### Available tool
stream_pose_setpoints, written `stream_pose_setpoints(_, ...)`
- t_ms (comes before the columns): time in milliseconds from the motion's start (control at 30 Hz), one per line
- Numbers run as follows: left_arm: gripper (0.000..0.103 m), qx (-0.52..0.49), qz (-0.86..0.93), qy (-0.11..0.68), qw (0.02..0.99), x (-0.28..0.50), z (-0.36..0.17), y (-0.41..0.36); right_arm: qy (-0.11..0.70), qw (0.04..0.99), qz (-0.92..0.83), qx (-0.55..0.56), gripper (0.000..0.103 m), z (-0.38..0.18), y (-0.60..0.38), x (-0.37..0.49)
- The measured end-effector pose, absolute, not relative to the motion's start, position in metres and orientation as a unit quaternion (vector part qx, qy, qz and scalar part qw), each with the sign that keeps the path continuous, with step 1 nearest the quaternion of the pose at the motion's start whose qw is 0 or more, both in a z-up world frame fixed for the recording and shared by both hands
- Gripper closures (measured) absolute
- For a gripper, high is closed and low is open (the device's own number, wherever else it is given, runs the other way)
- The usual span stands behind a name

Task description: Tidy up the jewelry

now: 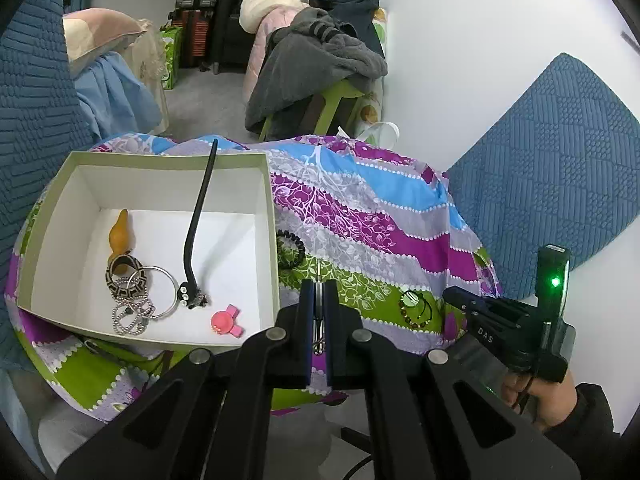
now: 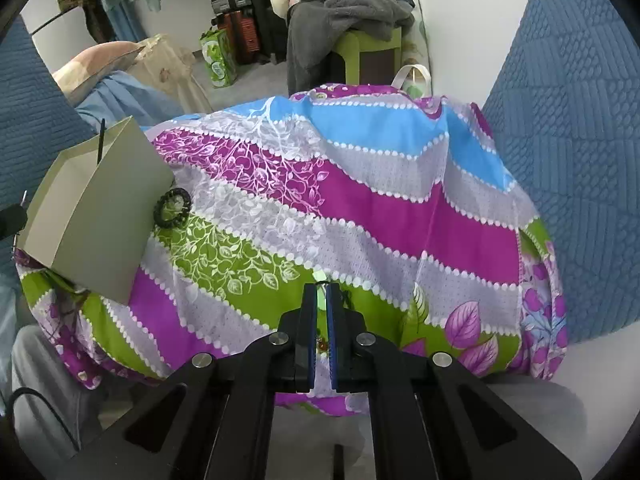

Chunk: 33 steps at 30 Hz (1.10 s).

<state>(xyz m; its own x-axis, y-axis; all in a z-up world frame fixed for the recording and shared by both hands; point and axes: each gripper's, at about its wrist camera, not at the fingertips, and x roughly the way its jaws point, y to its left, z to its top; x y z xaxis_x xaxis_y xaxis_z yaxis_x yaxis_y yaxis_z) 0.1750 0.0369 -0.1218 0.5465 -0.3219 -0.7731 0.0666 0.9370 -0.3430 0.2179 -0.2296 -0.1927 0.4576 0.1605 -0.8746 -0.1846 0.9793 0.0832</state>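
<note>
A white open box (image 1: 272, 200) sits on the patterned cloth and holds a black hair stick (image 1: 196, 220), an orange pendant (image 1: 119, 236), a patterned bangle (image 1: 120, 276), a silver ring bangle (image 1: 160, 292), a silver chain (image 1: 130, 318) and a pink piece (image 1: 226, 320). My left gripper (image 1: 319, 286) is shut on a thin metal piece (image 1: 319, 320) just right of the box. A black bead bracelet (image 1: 290, 248) lies by the box wall; it also shows in the right wrist view (image 2: 173, 207). My right gripper (image 2: 321, 290) is shut on a brown bead bracelet (image 1: 416, 308), whose beads show between the fingers (image 2: 320, 346).
The patterned cloth (image 2: 360, 208) covers a rounded surface that drops away at its edges. A blue quilted cushion (image 1: 552, 184) stands at the right against a white wall. A chair heaped with clothes (image 1: 320, 64) and suitcases stand behind.
</note>
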Motion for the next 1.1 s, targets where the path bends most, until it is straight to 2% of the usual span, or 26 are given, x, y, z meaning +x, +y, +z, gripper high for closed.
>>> stream_pose_setpoints(233, 0.099, -0.141, -0.110, 0.463, 0.868, 0.172, -0.123, 0.044, 0.553, 0.824, 0.121, 0.034, 0.093, -0.241, -0.243, 0.234)
stream_pose_setpoints(333, 0.099, -0.143, -0.107, 0.465, 0.867, 0.171, -0.126, 0.047, 0.553, 0.824, 0.122, 0.020, 0.090, -0.247, -0.241, 0.240)
stream_pose_setpoints(433, 0.099, -0.144, -0.107, 0.467, 0.866, 0.170, -0.128, 0.047, 0.555, 0.824, 0.115, 0.020, 0.082, -0.252, -0.242, 0.244)
stream_pose_setpoints(600, 0.099, -0.143, -0.108, 0.469, 0.865, 0.169, -0.130, 0.045, 0.570, 0.814, 0.109, 0.031, 0.080, -0.262, -0.249, 0.249)
stream_pose_setpoints(667, 0.099, -0.143, -0.109, 0.471, 0.864, 0.169, -0.131, 0.044, 0.574, 0.811, 0.113, 0.031, 0.071, -0.265, -0.248, 0.250)
stream_pose_setpoints(700, 0.099, -0.144, -0.109, 0.471, 0.863, 0.170, -0.132, 0.044, 0.572, 0.811, 0.117, 0.031, 0.070, -0.264, -0.247, 0.249)
stream_pose_setpoints(900, 0.099, -0.144, -0.111, 0.473, 0.862, 0.169, -0.134, 0.040, 0.561, 0.819, 0.121, 0.022, 0.072, -0.263, -0.244, 0.247)
stream_pose_setpoints(967, 0.099, -0.146, -0.110, 0.475, 0.861, 0.170, -0.135, 0.038, 0.556, 0.823, 0.114, 0.016, 0.078, -0.264, -0.243, 0.248)
stream_pose_setpoints(1100, 0.099, -0.146, -0.110, 0.475, 0.861, 0.170, -0.135, 0.038, 0.545, 0.832, 0.104, -0.003, 0.082, -0.267, -0.239, 0.252)
